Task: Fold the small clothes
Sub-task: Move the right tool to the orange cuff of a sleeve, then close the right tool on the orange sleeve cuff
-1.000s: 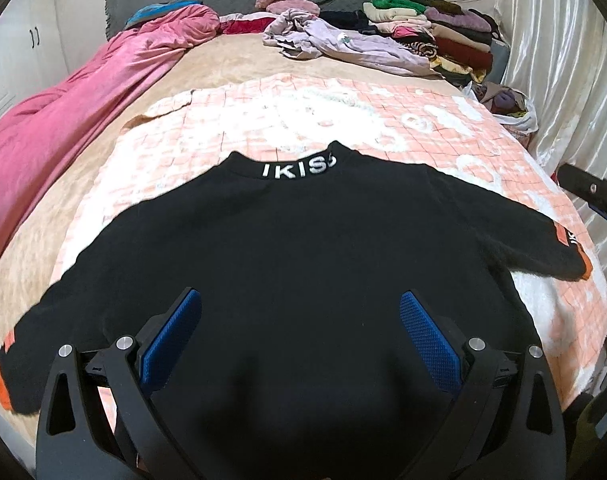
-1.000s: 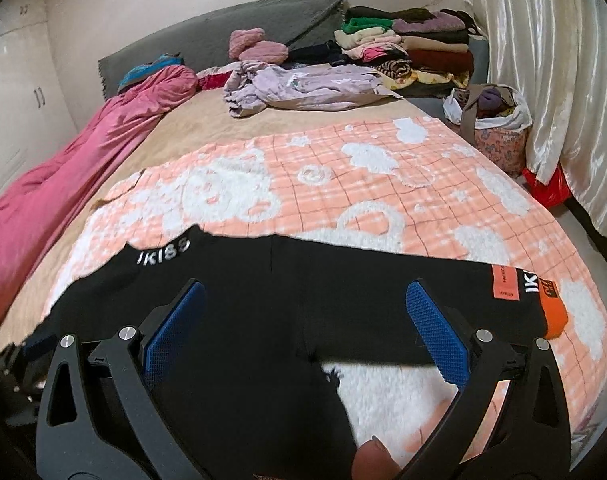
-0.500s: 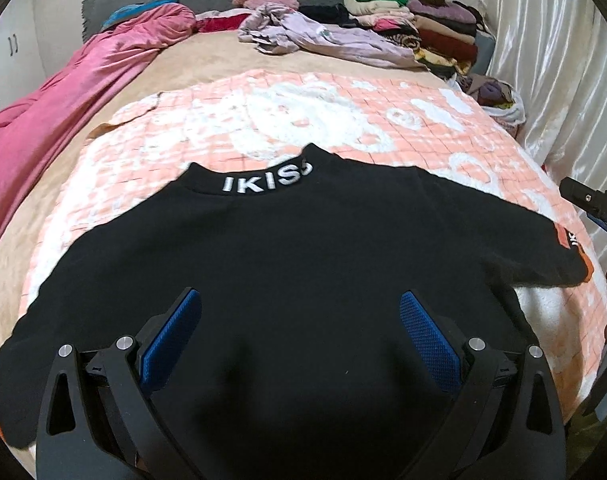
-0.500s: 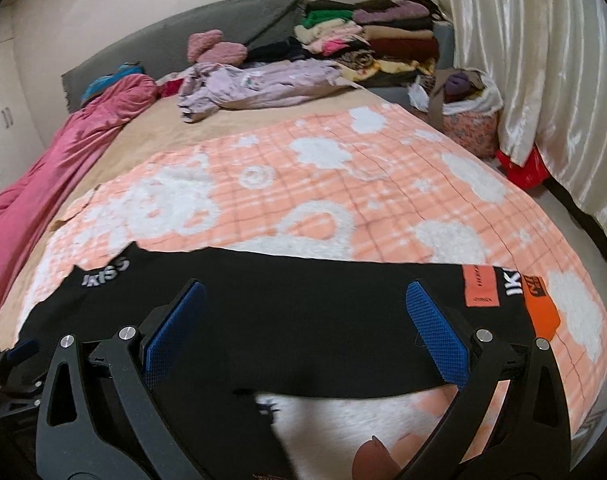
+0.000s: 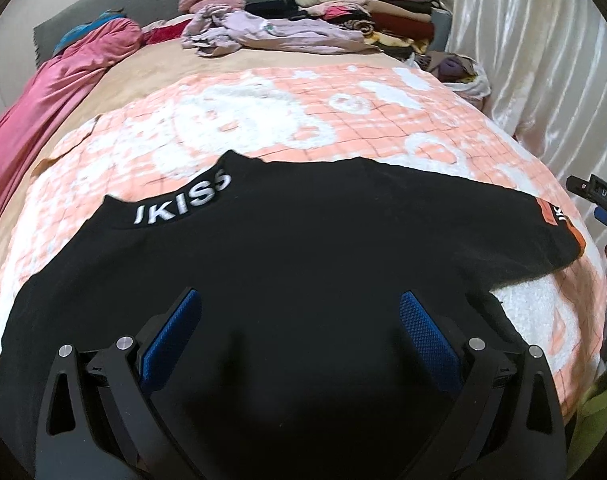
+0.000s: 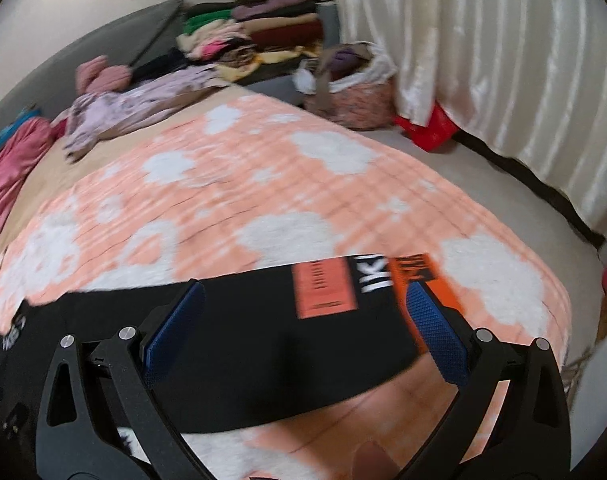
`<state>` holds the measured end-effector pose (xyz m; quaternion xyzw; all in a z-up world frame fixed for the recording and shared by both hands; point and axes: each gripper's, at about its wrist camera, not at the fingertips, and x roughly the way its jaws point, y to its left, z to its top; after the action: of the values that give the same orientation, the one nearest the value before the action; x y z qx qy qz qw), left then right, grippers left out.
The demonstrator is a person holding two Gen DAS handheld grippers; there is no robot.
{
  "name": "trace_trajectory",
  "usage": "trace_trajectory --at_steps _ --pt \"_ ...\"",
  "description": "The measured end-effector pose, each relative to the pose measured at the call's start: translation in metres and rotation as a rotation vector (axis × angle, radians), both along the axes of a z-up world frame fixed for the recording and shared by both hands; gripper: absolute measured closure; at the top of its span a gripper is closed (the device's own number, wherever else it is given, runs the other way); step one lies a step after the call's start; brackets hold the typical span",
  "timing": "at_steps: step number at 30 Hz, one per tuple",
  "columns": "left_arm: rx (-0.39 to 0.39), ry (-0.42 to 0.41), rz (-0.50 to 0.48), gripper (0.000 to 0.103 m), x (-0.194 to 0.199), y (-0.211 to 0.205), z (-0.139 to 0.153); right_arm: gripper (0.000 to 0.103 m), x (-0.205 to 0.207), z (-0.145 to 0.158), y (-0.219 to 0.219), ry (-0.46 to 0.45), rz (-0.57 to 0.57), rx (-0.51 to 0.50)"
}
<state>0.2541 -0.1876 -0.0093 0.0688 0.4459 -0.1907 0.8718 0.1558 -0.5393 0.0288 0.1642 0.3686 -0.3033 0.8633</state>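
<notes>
A small black sweater with white collar lettering lies flat on the peach-and-white blanket, both sleeves spread out. My left gripper hovers open over the sweater's body with nothing between its blue pads. In the right wrist view the right sleeve ends in an orange cuff with a salmon patch. My right gripper stands open above that sleeve end, its right pad over the cuff. It also shows at the right edge of the left wrist view as the right gripper.
Stacked folded clothes and a loose lilac garment sit at the bed's head. A pink quilt runs along the left side. A bag of clothes and a red bag stand on the floor by the white curtain.
My right gripper has swung right along the sleeve to its orange cuff. My left gripper has shifted slightly left and closer over the sweater's body. Both stayed open.
</notes>
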Motion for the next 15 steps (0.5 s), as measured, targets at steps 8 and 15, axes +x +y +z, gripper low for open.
trace_trajectory --at_steps 8,15 --pt "0.007 0.032 -0.035 0.004 0.013 -0.020 -0.015 0.008 -0.022 -0.014 -0.052 0.032 -0.122 0.045" --pt "0.075 0.023 -0.027 0.004 0.019 -0.028 -0.036 0.015 -0.025 -0.040 -0.075 0.088 -0.163 0.131"
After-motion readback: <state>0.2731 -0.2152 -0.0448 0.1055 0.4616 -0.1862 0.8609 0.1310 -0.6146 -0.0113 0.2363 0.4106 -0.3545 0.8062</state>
